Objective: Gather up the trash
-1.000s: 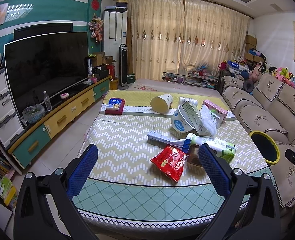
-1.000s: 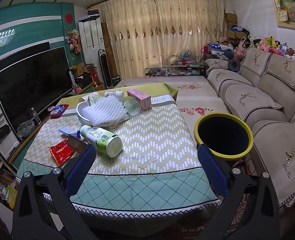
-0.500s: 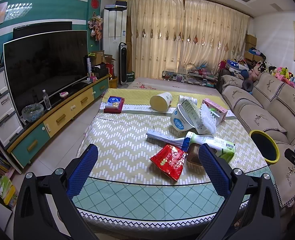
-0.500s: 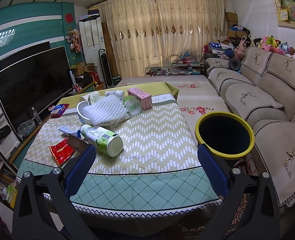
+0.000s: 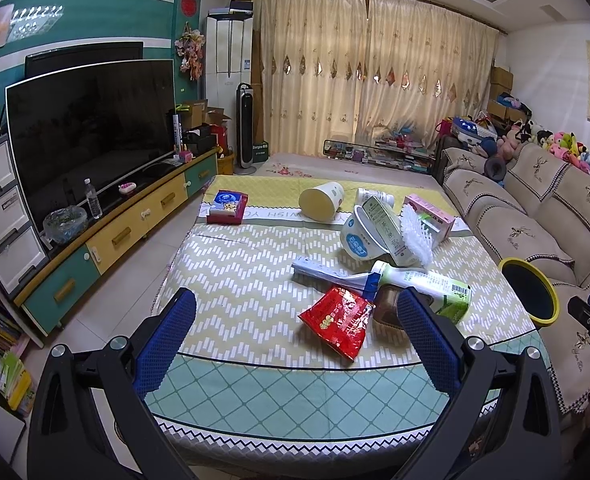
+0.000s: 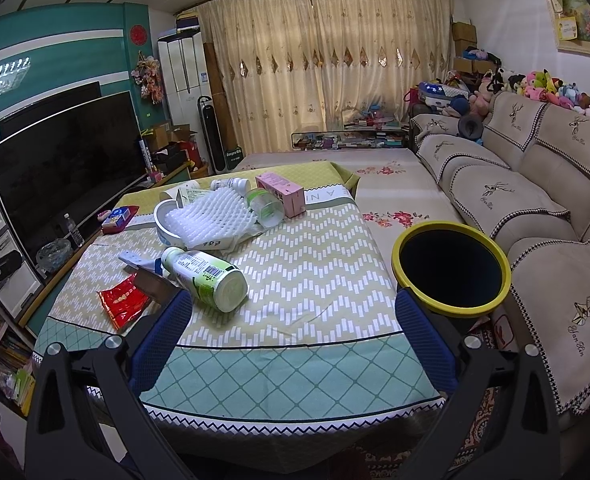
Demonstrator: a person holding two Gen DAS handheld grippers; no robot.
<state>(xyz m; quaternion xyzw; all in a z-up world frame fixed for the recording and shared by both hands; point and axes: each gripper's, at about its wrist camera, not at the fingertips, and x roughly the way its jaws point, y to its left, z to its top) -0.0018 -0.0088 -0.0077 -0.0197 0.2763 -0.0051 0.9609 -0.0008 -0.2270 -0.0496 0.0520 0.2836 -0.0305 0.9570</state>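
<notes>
At the far left we see the television (image 5: 91, 136) on its low cabinet (image 5: 127, 232), well apart from the counter (image 5: 255, 392) with its patterned cloth. On the counter's far left corner lies a blue and red packet (image 5: 227, 207), alone. Our left tool (image 5: 295, 344) hangs above the near edge with its blue pads wide apart and nothing between them. Just ahead of it lies a red snack wrapper (image 5: 337, 321), flat on the cloth, touching a small brown item (image 5: 387, 307) that we cannot identify. Behind these a white and blue tube (image 5: 327, 272) lies beside a green and white bottle (image 5: 427, 285) on its side. Further back we find a tipped paper cup (image 5: 321, 201), a white bowl (image 5: 355, 240) holding white foam netting (image 6: 211, 216), and a pink box (image 6: 281, 193). Our right tool (image 6: 293, 340) also stands wide open and empty, over the near right part of the counter. To the right of the counter, just beside its edge, stands the yellow-rimmed bin (image 6: 451, 312), dark inside. Beyond it runs the beige sofa (image 6: 535, 200).
</notes>
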